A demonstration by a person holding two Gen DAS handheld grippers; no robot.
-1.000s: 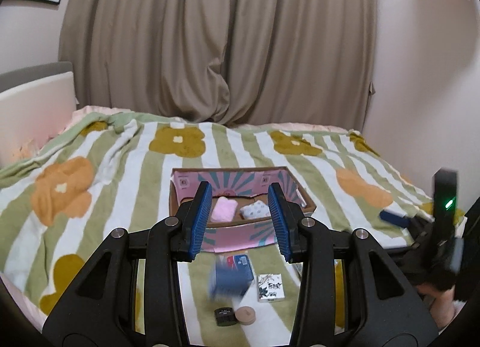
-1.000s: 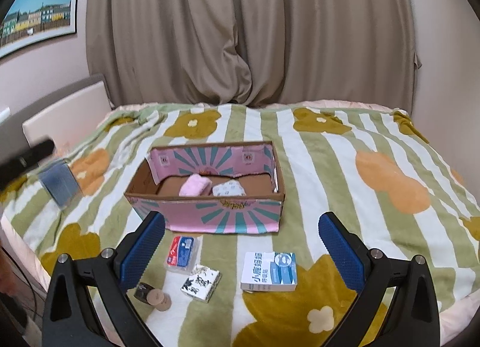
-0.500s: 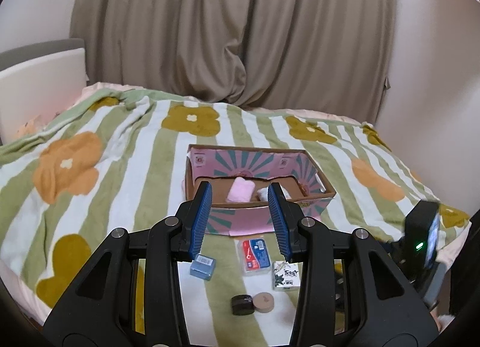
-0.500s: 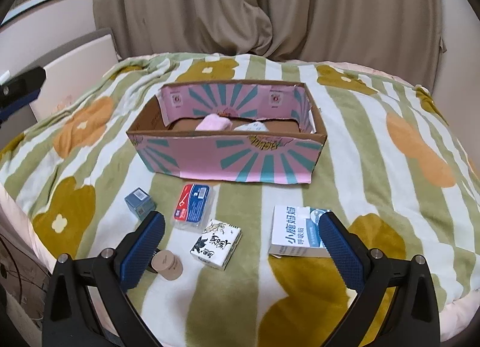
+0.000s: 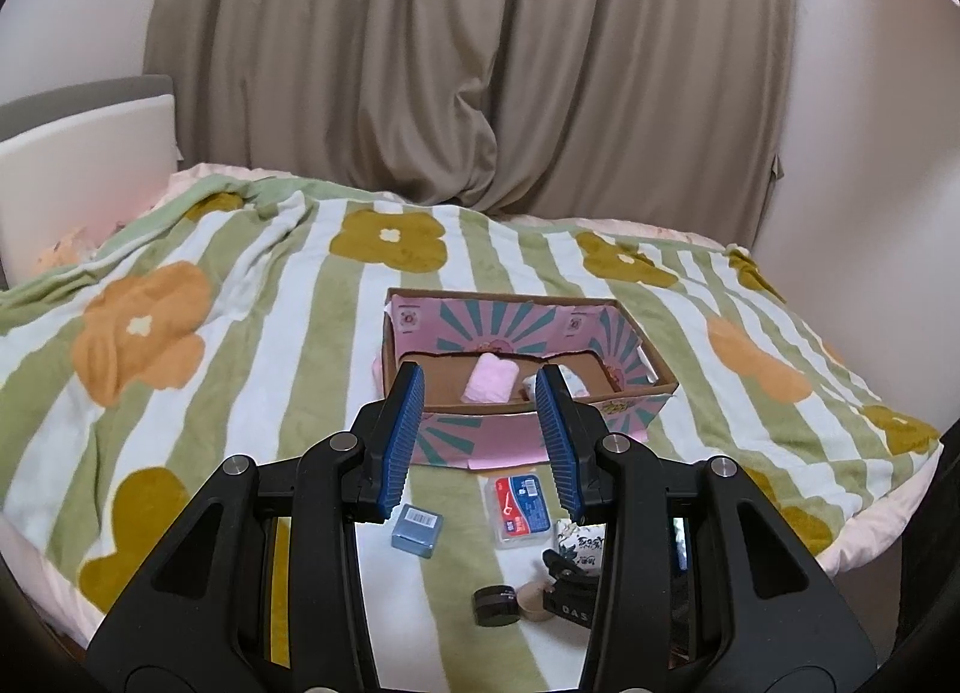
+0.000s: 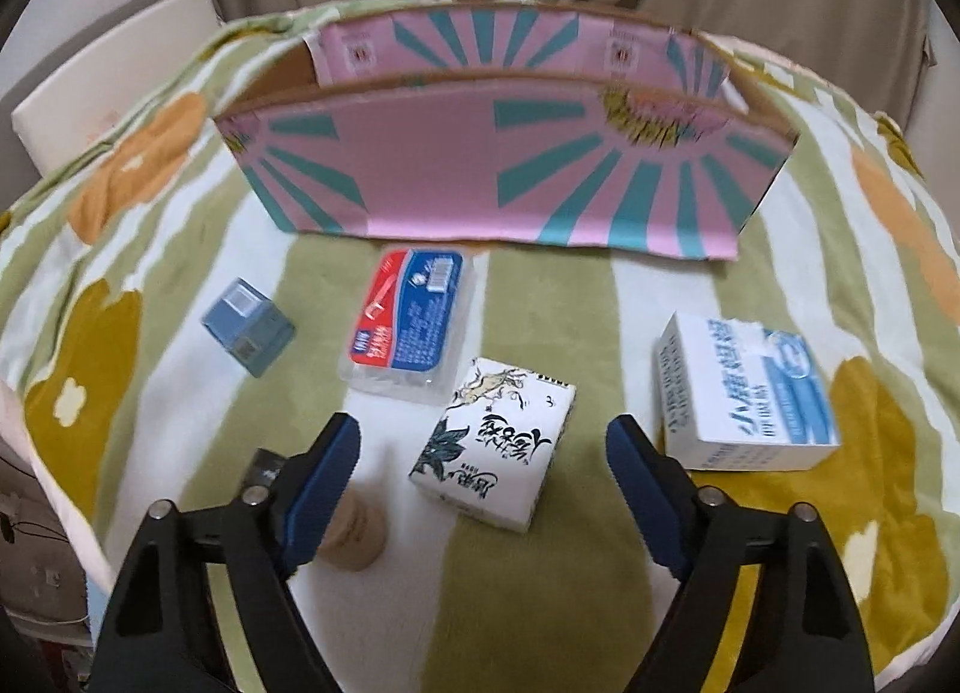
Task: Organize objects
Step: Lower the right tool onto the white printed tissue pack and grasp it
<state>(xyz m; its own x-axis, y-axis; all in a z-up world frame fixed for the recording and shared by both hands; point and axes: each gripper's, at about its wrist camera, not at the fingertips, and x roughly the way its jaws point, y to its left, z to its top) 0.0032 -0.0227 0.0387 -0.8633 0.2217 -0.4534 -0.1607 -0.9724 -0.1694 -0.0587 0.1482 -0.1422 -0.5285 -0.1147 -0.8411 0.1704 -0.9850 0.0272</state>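
Observation:
A pink and teal cardboard box (image 5: 630, 402) (image 6: 420, 177) stands on the bed, with a pink item (image 5: 491, 378) inside. In front lie a small blue box (image 5: 417, 530) (image 6: 247, 327), a red and blue clear packet (image 5: 523, 510) (image 6: 411, 327), a white ink-print box (image 6: 495, 456) (image 5: 581, 540), a white and blue carton (image 6: 747, 393), a tan disc (image 6: 354, 534) (image 5: 534, 600) and a black disc (image 5: 495, 604). My left gripper (image 5: 480, 441) is open and empty, held high. My right gripper (image 6: 483, 489) is open wide, low over the ink-print box.
The striped flower blanket (image 5: 240, 333) covers the bed. A white headboard (image 5: 84, 165) stands left, beige curtains (image 5: 480, 63) behind, a wall right. The bed's near edge (image 6: 36, 453) drops off at the left.
The right gripper has moved forward and down close to the ink-print box. The small blue box fell from the left gripper and now rests on the blanket. The left gripper stayed high.

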